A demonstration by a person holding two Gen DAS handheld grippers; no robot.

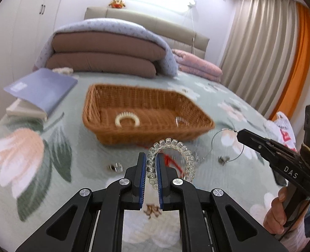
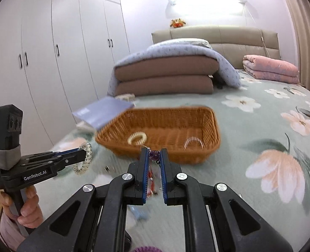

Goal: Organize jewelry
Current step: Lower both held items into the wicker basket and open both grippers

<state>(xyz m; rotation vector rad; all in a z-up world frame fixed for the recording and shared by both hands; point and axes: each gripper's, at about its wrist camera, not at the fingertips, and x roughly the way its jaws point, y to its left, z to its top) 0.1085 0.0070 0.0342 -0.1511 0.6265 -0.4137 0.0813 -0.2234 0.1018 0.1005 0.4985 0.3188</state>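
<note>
Right now I have a piece of jewelry in each claw and both are clear of the bedspread point(image 1: 29, 109), so I judge this the carry step toward the wicker basket point(image 1: 199, 121). My left gripper point(image 1: 150, 163) is pinched narrow on one side of the clear bead bracelet point(image 1: 188, 153), whose loop arches to the right of the blue pads. My right gripper point(image 2: 154, 157) is clamped on a purple bead point(image 2: 154, 155) that belongs to a thin wire hoop point(image 1: 214, 138); in the left wrist view the hoop hangs from that claw's tip. The basket sits just ahead of both claws and already holds a cream bracelet point(image 2: 137, 138) and a clear curved piece point(image 2: 193, 142). Next, I think, each claw must go forward over the near rim, low enough inside, then open so the pieces drop on the woven floor. A few small silver pieces point(image 1: 114, 167) lie on the cover near the basket.
</note>
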